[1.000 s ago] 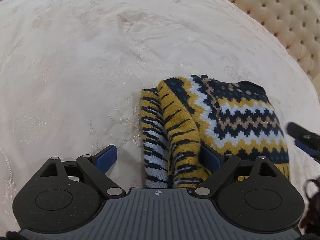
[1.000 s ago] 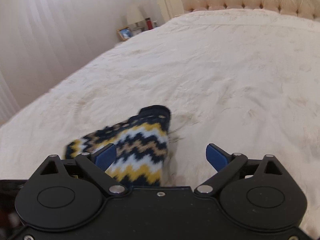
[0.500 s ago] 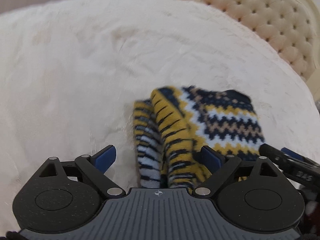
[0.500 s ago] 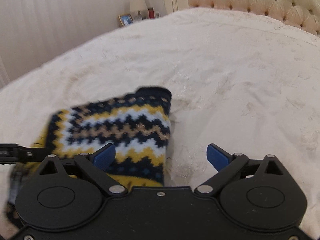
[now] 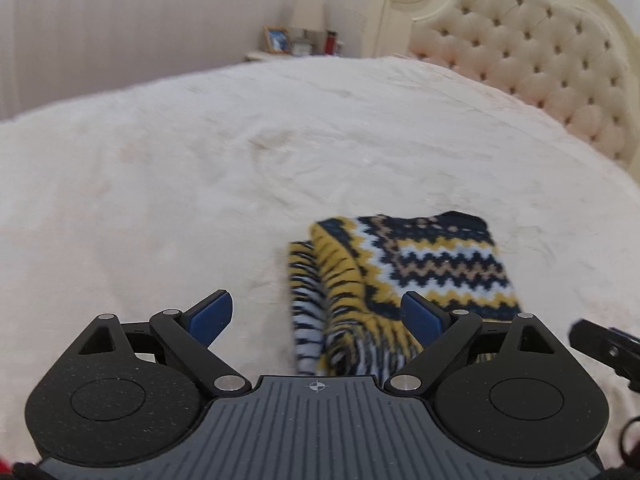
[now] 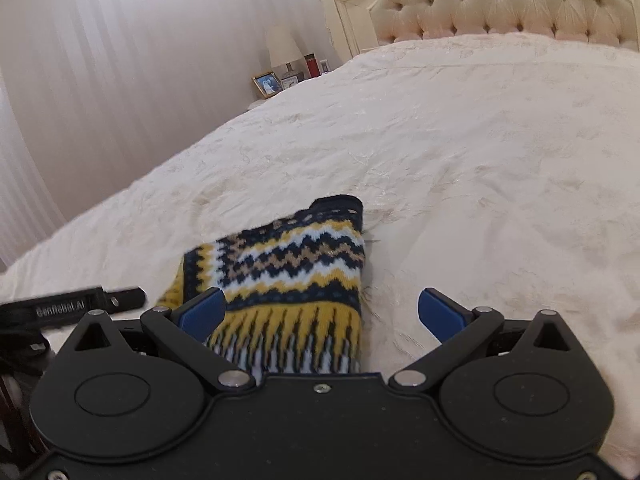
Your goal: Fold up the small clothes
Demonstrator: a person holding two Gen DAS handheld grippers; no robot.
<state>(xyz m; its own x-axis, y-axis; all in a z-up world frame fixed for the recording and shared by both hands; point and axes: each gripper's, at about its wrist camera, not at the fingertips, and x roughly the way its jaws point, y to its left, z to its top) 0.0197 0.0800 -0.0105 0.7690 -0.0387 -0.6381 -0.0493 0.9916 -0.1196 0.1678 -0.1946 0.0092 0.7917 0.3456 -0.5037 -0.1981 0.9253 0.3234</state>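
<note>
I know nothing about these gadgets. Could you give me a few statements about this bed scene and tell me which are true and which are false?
1. The knitted sweater lies folded on the bed. True.
2. The left tongs are clamped on the sweater. False: they are open and hold nothing.
3. The right tongs are open. True.
4. The sweater is plain red. False: it is yellow, navy and white zigzag.
5. A lamp stands beside the headboard. True.

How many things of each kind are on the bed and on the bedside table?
Knitted garments: 1
Lamps: 1
Photo frames: 1
Red bottles: 1
Total: 4; other small items beside the lamp are too blurred to count.
</note>
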